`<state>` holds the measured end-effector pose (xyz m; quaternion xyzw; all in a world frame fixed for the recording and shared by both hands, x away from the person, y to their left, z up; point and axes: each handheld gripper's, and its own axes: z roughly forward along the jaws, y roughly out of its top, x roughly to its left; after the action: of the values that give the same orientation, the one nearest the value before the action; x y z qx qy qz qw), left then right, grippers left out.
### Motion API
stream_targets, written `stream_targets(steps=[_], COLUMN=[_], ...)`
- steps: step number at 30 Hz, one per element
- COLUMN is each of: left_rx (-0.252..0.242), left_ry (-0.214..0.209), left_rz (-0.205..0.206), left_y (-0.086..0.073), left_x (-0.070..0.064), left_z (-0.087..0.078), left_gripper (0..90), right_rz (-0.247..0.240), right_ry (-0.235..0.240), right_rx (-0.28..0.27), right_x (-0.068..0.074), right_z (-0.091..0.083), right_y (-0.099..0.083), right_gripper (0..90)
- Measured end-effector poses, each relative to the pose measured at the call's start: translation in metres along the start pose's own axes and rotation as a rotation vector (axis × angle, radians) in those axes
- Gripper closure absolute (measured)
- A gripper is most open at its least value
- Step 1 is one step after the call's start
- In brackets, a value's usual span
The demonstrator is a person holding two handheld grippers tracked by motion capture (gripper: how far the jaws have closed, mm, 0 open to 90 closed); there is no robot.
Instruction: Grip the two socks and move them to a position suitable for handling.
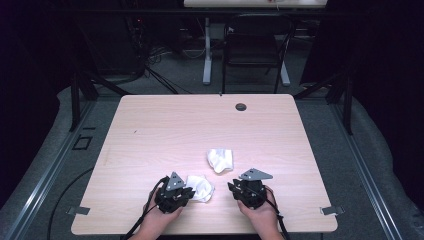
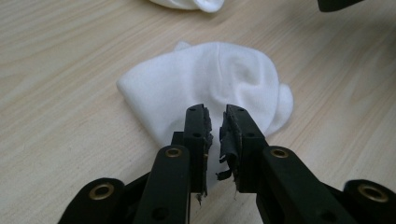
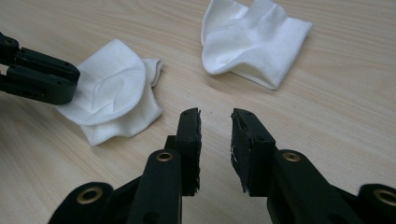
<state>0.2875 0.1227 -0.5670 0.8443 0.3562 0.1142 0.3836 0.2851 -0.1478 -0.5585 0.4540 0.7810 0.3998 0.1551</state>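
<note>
On the pale wooden desk (image 1: 150,130), the person's left hand (image 1: 159,216) holds the left tongs (image 1: 187,191) near the front edge; their jaws stand narrowly apart over the edge of a crumpled white sock (image 2: 210,84) (whether they pinch the cloth cannot be told); just right and farther back lies a second white sock (image 1: 220,160), apart from the first; the right tongs (image 1: 233,186), held by the right hand (image 1: 260,212), hover over bare wood with jaws moderately parted, holding nothing.
</note>
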Motion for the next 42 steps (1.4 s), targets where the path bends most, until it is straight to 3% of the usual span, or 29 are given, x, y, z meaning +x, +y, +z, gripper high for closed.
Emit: stream_targets(steps=[7, 14, 18, 22, 30, 35, 42], left_rx=[-0.032, -0.033, -0.009, 0.018, 0.026, 0.011, -0.05], left_ry=[-0.018, -0.031, -0.022, -0.01, -0.019, -0.037, -0.067], left_rz=[-0.006, -0.003, 0.024, 0.048, 0.044, 0.022, -0.036], left_y=[0.01, 0.017, 0.017, 0.016, 0.014, 0.014, 0.017], left_x=[0.0, -0.003, -0.005, -0.007, -0.005, -0.004, 0.003], left_z=[0.0, 0.01, 0.018, 0.023, 0.024, 0.02, 0.004], left_gripper=[73.4, 67.7, 67.0, 74.8, 86.0, 87.6, 87.8], right_rz=[0.002, 0.001, -0.007, -0.004, -0.025, -0.053, -0.081], right_ry=[0.004, 0.002, 0.0, 0.005, 0.018, 0.039, 0.089], right_rx=[-0.004, 0.004, 0.006, 0.002, 0.0, 0.009, 0.023], right_x=[0.002, 0.002, 0.002, 0.003, 0.009, 0.019, 0.033], right_z=[0.002, 0.003, 0.003, 0.004, 0.007, 0.012, 0.022], right_y=[0.0, 0.0, 0.0, 0.0, 0.002, 0.003, 0.007], right_gripper=[72.4, 72.4, 72.3, 72.4, 74.8, 79.2, 85.7])
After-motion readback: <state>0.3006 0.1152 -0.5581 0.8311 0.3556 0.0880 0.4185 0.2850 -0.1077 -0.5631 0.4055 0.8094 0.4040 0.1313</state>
